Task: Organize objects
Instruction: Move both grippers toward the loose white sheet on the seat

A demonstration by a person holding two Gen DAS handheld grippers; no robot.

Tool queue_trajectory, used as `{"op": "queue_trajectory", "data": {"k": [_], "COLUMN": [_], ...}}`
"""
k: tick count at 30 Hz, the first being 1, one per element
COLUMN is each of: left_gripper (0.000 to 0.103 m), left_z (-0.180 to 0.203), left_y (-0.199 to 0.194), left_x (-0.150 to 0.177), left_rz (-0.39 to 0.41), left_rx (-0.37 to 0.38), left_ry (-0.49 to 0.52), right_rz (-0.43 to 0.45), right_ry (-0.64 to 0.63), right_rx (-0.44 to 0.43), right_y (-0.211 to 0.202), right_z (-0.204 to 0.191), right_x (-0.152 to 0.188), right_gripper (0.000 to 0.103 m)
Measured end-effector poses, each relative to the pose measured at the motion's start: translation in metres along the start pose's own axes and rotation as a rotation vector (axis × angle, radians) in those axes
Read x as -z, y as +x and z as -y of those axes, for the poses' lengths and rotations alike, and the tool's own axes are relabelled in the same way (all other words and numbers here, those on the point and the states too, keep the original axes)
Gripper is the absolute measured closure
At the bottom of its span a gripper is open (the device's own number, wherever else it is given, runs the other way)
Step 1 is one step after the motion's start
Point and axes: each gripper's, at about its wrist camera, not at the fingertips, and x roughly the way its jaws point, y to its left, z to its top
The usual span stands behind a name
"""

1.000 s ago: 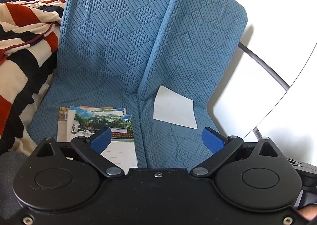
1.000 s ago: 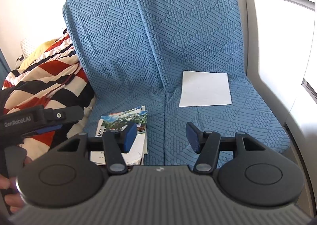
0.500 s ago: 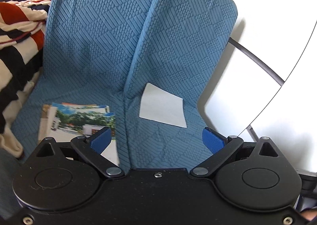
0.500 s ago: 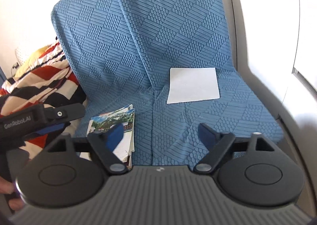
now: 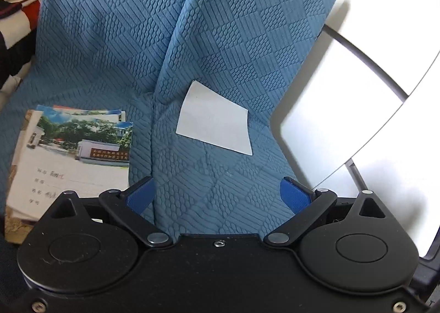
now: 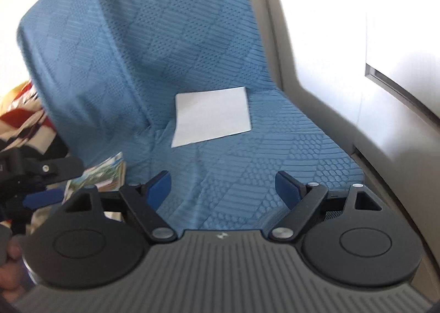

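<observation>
Blue quilted seat cushions (image 5: 209,181), two side by side, carry the paper items.
White sheet (image 5: 216,120) lies far on the right cushion; booklet stack (image 5: 74,153) lies near-left. Left gripper (image 5: 217,196) and right gripper (image 6: 222,186) both stand spread wide, holding nothing.

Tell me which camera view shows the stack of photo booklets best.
The left wrist view. There the stack of photo booklets lies sharp on the left blue seat cushion, its cover photo and handwritten lines visible. In the right wrist view the stack is blurred and mostly hidden behind the left hand-held gripper.
</observation>
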Motion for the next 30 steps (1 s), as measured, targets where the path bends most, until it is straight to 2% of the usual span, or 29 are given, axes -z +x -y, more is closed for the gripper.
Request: {"op": "queue_trajectory", "data": {"k": [12, 21, 27, 30], "left_gripper": [0.009, 0.03, 0.051, 0.06], "left_z": [0.003, -0.016, -0.031, -0.03], "left_y": [0.075, 0.137, 0.184, 0.207], "left_x": [-0.018, -0.029, -0.029, -0.029], "left_rz": [-0.019, -0.06, -0.099, -0.116], "left_rx": [-0.025, -0.06, -0.056, -0.05], "left_ry": [-0.006, -0.046, -0.088, -0.092], "right_rz": [0.075, 0.065, -0.004, -0.021], "right_ry": [0.078, 0.112, 0.121, 0.129], "right_rx": [0.014, -0.026, -0.082, -0.085], "right_y": [0.055, 0.117, 0.165, 0.183], "right_z": [0.02, 0.035, 0.039, 0.042], "right_x": [-0.015, -0.022, -0.033, -0.04], "right_gripper": [0.019, 0.02, 0.03, 0.03]}}
